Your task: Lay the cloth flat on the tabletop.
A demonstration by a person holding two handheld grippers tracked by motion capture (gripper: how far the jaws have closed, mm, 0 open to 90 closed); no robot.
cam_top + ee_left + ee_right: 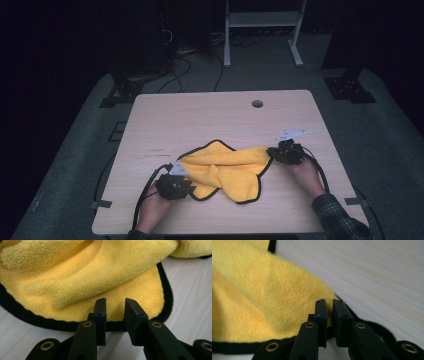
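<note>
A yellow cloth [227,167] with a black hem lies crumpled on the near half of the wooden table [200,115]. My left gripper [186,174] is at the cloth's near-left corner. In the left gripper view its jaws [115,302] stand a little apart over the black hem of the cloth [87,272], with no pad pressing on it. My right gripper [273,153] is at the cloth's right corner. In the right gripper view its jaws [329,303] are nearly together on the hem of the cloth [262,297].
A round cable hole [257,103] sits near the table's far edge. Beyond the table stand a white frame [262,30] and dark stands with cables on the floor. Both forearms come in over the near table edge.
</note>
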